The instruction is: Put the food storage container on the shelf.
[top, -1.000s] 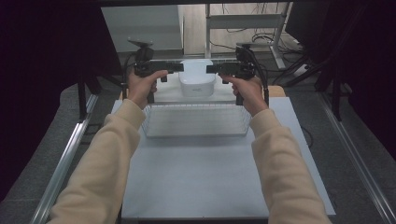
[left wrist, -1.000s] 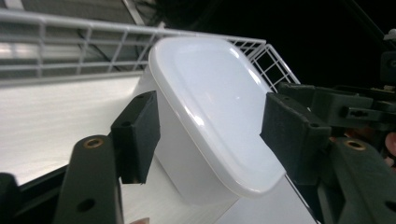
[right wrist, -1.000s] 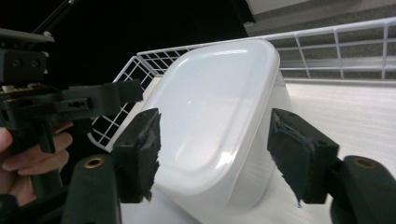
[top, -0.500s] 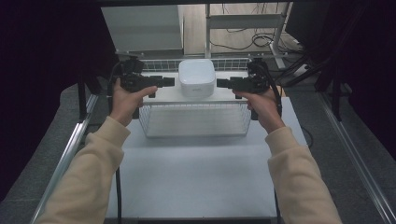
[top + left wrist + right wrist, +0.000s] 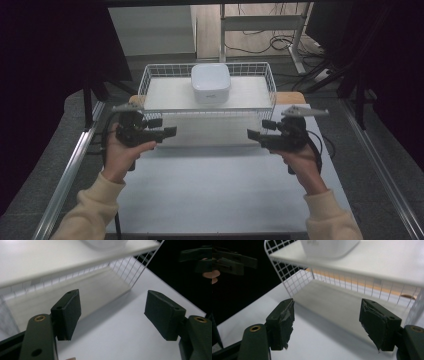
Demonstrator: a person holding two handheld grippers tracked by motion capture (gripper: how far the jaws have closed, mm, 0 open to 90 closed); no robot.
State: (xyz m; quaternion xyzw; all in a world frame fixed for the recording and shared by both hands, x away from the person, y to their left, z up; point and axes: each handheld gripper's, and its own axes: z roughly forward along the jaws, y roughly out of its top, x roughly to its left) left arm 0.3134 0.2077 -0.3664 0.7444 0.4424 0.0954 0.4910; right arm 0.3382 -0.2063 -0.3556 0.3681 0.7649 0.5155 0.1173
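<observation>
Left gripper point(image 5: 169, 132): my jaws spread, just opened wider, nothing between them.
Right gripper point(image 5: 254, 134): same; spread, just opened wider, empty.
White lidded box point(image 5: 210, 82): sits mid-shelf at the basket's far side.
Handling: I judge it light, rigid, smooth-sided; take it at opposite side walls.
Wire basket point(image 5: 207, 110): its near rim stands between my jaws and the box.
White table point(image 5: 215, 190): bare before me.

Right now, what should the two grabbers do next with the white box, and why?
Probably nothing more than back a little further away. The white box already sits on the shelf of the wire basket, and the left gripper and right gripper hang in front of it over the table. Both have just been opening, with nothing between their jaws.
</observation>
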